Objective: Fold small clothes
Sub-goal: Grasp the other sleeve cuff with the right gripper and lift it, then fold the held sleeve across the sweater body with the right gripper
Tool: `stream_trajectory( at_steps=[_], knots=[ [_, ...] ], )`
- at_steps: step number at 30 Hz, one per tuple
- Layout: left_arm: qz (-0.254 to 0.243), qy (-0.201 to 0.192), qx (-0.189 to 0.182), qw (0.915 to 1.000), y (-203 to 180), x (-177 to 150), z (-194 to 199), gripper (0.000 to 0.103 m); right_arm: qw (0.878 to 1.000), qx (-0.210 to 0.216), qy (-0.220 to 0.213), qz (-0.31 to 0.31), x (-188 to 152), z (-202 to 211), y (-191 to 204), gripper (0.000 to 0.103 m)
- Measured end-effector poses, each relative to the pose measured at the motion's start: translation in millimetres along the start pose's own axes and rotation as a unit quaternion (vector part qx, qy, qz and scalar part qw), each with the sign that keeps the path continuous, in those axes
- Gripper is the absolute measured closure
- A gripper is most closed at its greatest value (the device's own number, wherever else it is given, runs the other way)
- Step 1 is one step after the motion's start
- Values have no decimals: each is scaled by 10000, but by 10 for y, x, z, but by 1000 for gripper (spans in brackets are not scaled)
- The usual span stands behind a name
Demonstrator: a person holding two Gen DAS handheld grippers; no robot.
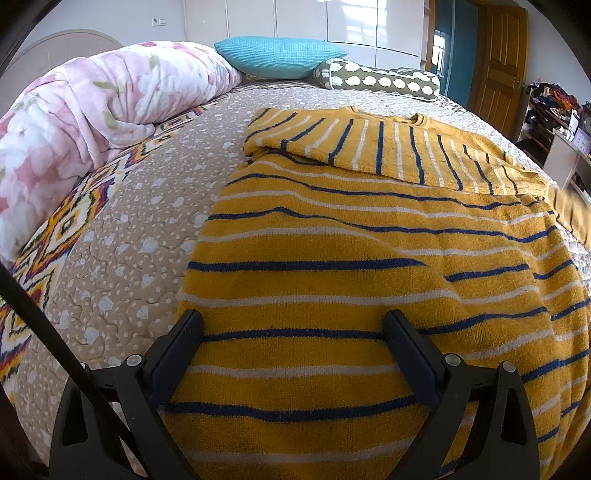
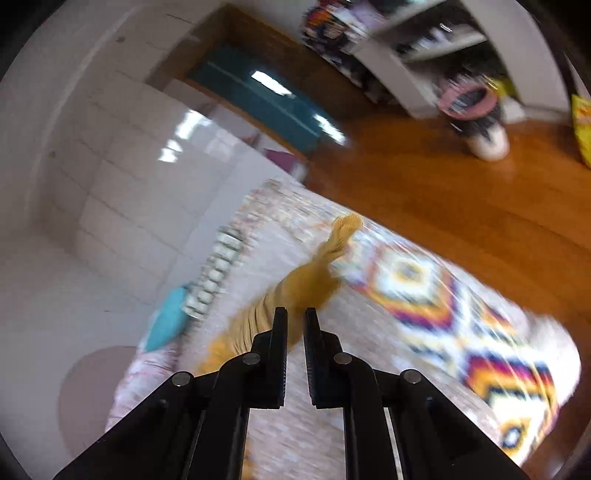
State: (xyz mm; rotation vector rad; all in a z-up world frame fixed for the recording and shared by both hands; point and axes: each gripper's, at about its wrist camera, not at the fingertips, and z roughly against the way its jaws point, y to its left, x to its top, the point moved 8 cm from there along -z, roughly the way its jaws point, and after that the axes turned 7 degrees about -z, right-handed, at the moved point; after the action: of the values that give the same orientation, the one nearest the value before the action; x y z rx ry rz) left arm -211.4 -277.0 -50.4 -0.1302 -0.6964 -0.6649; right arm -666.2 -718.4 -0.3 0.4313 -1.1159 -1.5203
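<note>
Lying across the bed (image 1: 122, 236), yellow striped sweater (image 1: 369, 258) fills lower right frame; left gripper (image 1: 291, 325) jaws spread over its hem; right gripper (image 2: 295, 317) jaws nearly closed, empty, above blurred sleeve (image 2: 325, 258).

The sweater (image 1: 369, 266) is a fuzzy, matt knit in yellow with blue and white stripes, lying on a quilted, stitched cloth bedspread (image 1: 140, 221). The left tongs (image 1: 291, 321) and right tongs (image 2: 295, 314) look like matt black plastic with dull metal rivets. The floor (image 2: 461, 192) is glossy polished wood, and the wardrobe doors (image 1: 354, 26) are smooth and shiny.
</note>
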Motion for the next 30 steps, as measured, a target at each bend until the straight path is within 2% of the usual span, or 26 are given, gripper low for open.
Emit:
stream_trajectory(
  at_steps=[3, 7, 9, 10, 11, 14, 18, 19, 21, 22, 23, 26, 30],
  knots=[
    [-2, 3, 3, 10000, 3, -2, 1, 6, 9974, -323, 285, -577, -280, -193, -605, 93],
    [-6, 1, 10, 10000, 11, -1, 2, 6, 9968, -135, 213, -755, -416, -128, -775, 92],
    [-4, -2, 4, 10000, 7, -2, 3, 6, 9978, -80, 142, -635, -411, -118, -695, 77],
    [-2, -6, 5, 10000, 13, -1, 3, 6, 9982, -46, 122, -590, -426, -114, -665, 64],
    [-4, -3, 4, 10000, 5, -1, 1, 6, 9984, -47, 94, -552, -407, -139, -627, 54],
    [-6, -4, 6, 10000, 5, -3, -2, 6, 9989, -185, 19, -419, -284, -298, -493, 46],
    [7, 21, 2, 10000, 14, -1, -8, 4, 9975, -638, -56, -291, -13, -712, -464, 45],
    [12, 28, 4, 10000, 21, 0, -8, 4, 9972, -688, -44, -280, 28, -795, -467, 45],
    [23, 35, 13, 10000, 29, 6, -6, 4, 9967, -771, -44, -241, 101, -895, -464, 55],
    [18, 31, 17, 10000, 33, 7, -5, 4, 9965, -813, 20, -194, 122, -944, -427, 77],
    [17, 30, 16, 10000, 40, 8, -5, 4, 9956, -932, 76, -96, 143, -967, -374, 87],
    [29, 25, 10, 10000, 37, 11, -7, 4, 9916, -1196, -37, 499, 168, -922, -95, 90],
    [25, 16, 67, 10000, 29, 29, 1, 4, 9843, -968, -5, 1473, -20, -894, 736, 91]
  ],
)
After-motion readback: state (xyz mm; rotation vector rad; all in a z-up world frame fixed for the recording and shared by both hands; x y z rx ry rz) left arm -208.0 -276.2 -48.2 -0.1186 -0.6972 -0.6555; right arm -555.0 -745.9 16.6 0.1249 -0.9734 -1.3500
